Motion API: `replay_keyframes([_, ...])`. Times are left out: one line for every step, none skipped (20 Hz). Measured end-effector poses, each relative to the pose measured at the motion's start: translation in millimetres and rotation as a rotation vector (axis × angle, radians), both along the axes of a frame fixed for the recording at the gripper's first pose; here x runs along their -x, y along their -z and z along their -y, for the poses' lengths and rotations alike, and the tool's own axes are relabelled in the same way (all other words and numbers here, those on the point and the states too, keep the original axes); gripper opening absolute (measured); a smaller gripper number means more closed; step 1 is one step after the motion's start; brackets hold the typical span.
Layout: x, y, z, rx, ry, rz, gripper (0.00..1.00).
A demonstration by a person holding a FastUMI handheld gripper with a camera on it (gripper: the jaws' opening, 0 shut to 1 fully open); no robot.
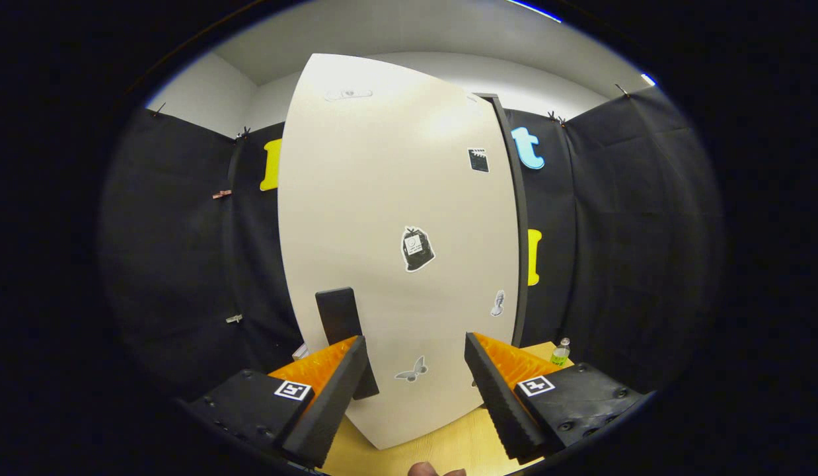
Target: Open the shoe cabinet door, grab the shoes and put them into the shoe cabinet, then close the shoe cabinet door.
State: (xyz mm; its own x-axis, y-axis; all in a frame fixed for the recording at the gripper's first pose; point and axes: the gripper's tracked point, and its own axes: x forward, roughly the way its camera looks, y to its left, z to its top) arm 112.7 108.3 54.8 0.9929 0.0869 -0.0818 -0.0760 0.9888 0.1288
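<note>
Your gripper (415, 360) is facing the smooth cream cabinet door (382, 218), jaws spread wide, gripping nothing. The flat black handle (339, 317) is sitting at eleven o'clock beyond the ribbed left finger (333, 390).

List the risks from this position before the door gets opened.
1. The gripper is open, with its fingers either side of the door's lower part; the black handle sits just beyond the left finger, so closing here would likely miss it.
2. A small bottle stands on the wooden surface beyond the right finger; a wide sweep might knock it over.
</note>
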Motion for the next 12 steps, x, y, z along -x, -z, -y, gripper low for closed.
replay_keyframes([-3, 0, -3, -0.001, -0.003, 0.002, 0.97])
replay_keyframes([-3, 2, -5, 0.001, -0.005, 0.001, 0.97])
replay_keyframes([-5, 3, -4, 0.005, -0.001, 0.000, 0.97])
replay_keyframes([-6, 4, -3, 0.007, 0.002, -0.002, 0.97])
replay_keyframes([-7, 6, -2, 0.006, 0.005, -0.002, 0.97])
replay_keyframes([-7, 6, 1, 0.004, 0.011, -0.003, 0.97])
replay_keyframes([-6, 8, 3, 0.002, 0.014, -0.006, 0.97])
replay_keyframes([-5, 10, 5, 0.000, 0.018, -0.010, 0.97])
replay_keyframes([-4, 10, 7, -0.001, 0.020, -0.011, 0.97])
replay_keyframes([-4, 9, 9, -0.001, 0.023, -0.010, 0.97])
replay_keyframes([-2, 9, 11, -0.001, 0.026, -0.008, 0.97])
replay_keyframes([0, 8, 13, 0.001, 0.028, -0.004, 0.97])
